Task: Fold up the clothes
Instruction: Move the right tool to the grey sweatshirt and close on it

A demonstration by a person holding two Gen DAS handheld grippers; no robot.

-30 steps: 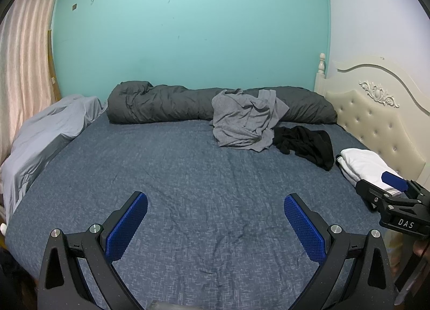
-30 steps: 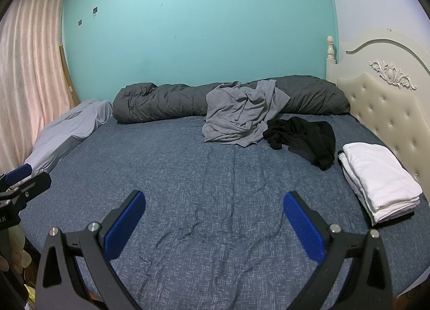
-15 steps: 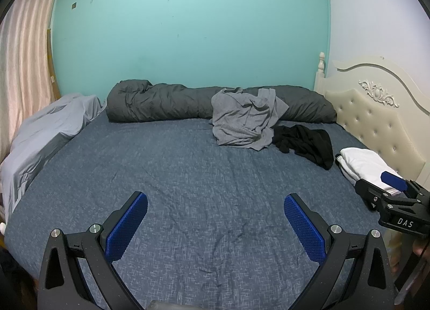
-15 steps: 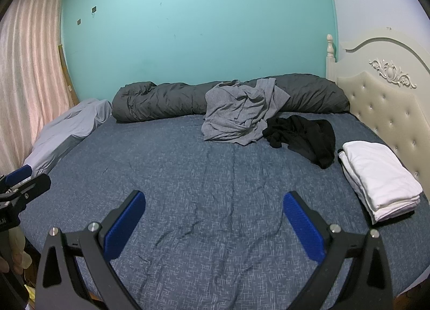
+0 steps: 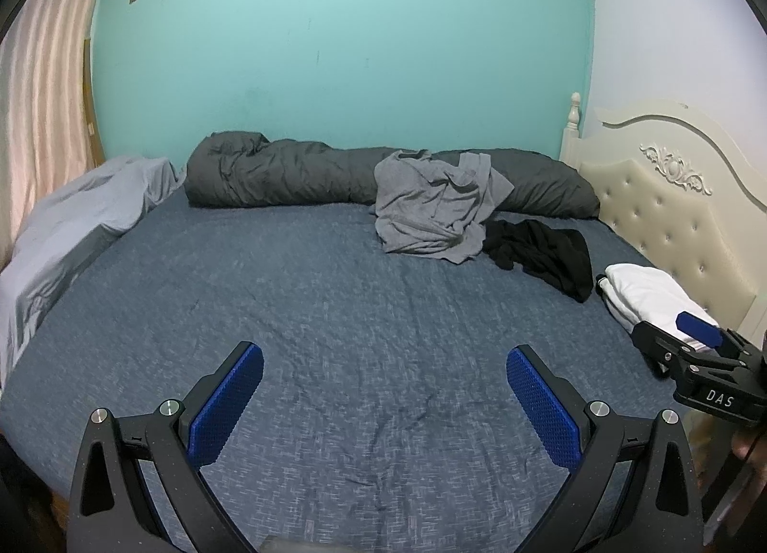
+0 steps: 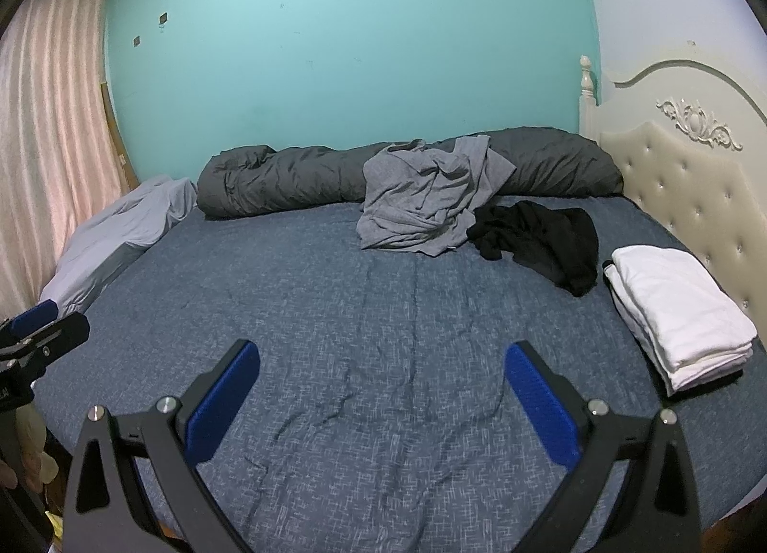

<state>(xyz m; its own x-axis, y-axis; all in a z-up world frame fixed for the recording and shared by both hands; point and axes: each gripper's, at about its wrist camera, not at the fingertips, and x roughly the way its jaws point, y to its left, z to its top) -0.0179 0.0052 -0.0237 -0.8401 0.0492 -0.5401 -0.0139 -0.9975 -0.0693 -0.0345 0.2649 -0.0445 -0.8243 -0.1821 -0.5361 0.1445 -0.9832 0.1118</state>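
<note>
Grey shirt [image 6: 426, 198] crumpled beside black garment [image 6: 541, 236], possibly touching; left gripper [image 5: 383, 390], right gripper [image 6: 381, 385] spread wide, empty.

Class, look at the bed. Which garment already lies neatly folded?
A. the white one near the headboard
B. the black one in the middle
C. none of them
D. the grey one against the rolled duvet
A: the white garment sits as a flat squared stack beside the headboard, while the grey garment and the black garment lie crumpled.
</note>
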